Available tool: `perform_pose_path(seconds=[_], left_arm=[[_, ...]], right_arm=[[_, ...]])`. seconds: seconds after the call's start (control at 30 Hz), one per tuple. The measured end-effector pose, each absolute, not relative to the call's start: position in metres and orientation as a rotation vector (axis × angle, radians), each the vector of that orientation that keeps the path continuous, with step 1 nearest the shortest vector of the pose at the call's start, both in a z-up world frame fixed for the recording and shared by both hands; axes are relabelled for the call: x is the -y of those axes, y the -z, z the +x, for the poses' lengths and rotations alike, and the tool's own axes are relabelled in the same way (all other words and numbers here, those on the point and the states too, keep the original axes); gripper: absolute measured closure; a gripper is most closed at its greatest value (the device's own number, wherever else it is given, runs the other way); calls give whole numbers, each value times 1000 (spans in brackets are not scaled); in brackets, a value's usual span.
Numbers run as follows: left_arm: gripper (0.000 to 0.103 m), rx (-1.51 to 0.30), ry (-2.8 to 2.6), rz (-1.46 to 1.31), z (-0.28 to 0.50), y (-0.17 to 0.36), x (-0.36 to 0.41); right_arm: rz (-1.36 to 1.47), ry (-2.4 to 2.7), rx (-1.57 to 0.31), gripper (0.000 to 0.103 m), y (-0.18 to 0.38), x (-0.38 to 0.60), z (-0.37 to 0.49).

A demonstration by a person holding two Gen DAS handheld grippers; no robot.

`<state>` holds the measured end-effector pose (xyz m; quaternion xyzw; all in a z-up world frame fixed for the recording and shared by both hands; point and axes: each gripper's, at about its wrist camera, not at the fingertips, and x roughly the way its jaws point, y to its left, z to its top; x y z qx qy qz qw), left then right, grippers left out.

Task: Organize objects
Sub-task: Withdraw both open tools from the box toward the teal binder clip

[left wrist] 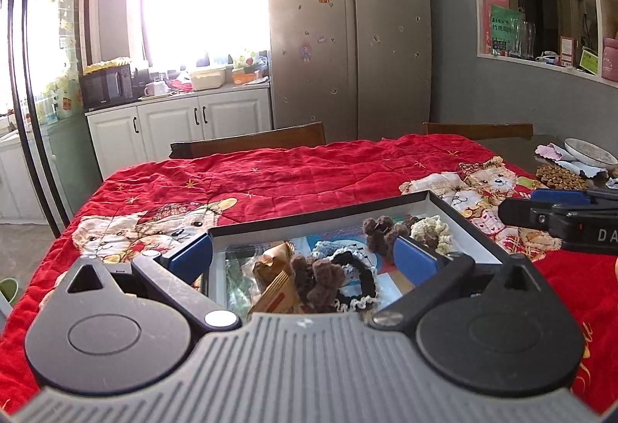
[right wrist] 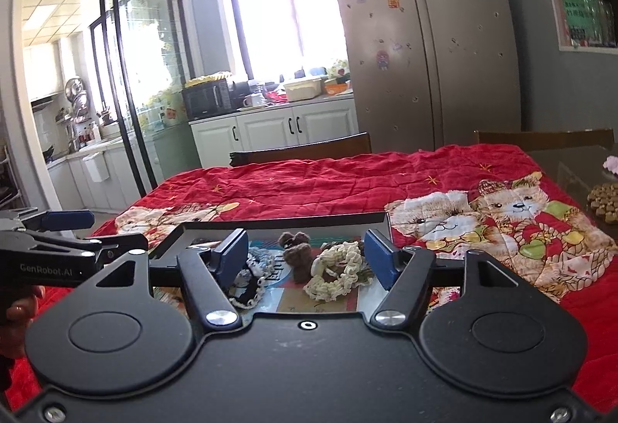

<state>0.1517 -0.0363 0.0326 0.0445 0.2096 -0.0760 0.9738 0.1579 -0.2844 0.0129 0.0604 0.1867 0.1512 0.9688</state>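
A shallow black-rimmed box (left wrist: 320, 220) (right wrist: 286, 224) lies on the red bear-print quilt (left wrist: 270, 176). In it lie a brown crocheted scrunchie (left wrist: 380, 236) (right wrist: 297, 249), a cream one (left wrist: 430, 232) (right wrist: 336, 270), a black-and-white one (left wrist: 359, 280) (right wrist: 247, 288), another brown piece (left wrist: 316, 280) and a gold snack wrapper (left wrist: 274, 284). My left gripper (left wrist: 303, 259) hovers open over the box's near left part, holding nothing. Over the box's near right part my right gripper (right wrist: 307, 257) also stands open and apart from the scrunchies below. Each gripper shows at the edge of the other's view.
Two wooden chair backs (left wrist: 251, 143) (left wrist: 479, 129) stand along the table's far side. At the right end, off the quilt, sit a white bowl (left wrist: 591, 153), a cloth and a brown beaded mat (left wrist: 562, 178) (right wrist: 606, 201). Fridge and counter lie beyond.
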Motion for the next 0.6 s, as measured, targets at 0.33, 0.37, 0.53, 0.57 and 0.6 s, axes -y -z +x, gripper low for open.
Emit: perform_pose_path(seconds=[0.33, 0.37, 0.53, 0.57, 0.6], left_arm=[[0, -463, 118, 70, 125, -21, 28], [0, -469, 115, 72, 122, -18, 27], [0, -507, 117, 71, 114, -4, 25], [0, -518, 118, 69, 113, -1, 26], [0, -527, 120, 68, 111, 2, 26]], right_arm=[[27, -332, -394, 32, -9, 275, 123], [16, -335, -402, 32, -7, 274, 119], [-38, -343, -435, 31, 9, 267, 109], [-48, -347, -441, 31, 12, 266, 107], [-55, -352, -448, 31, 15, 264, 106]])
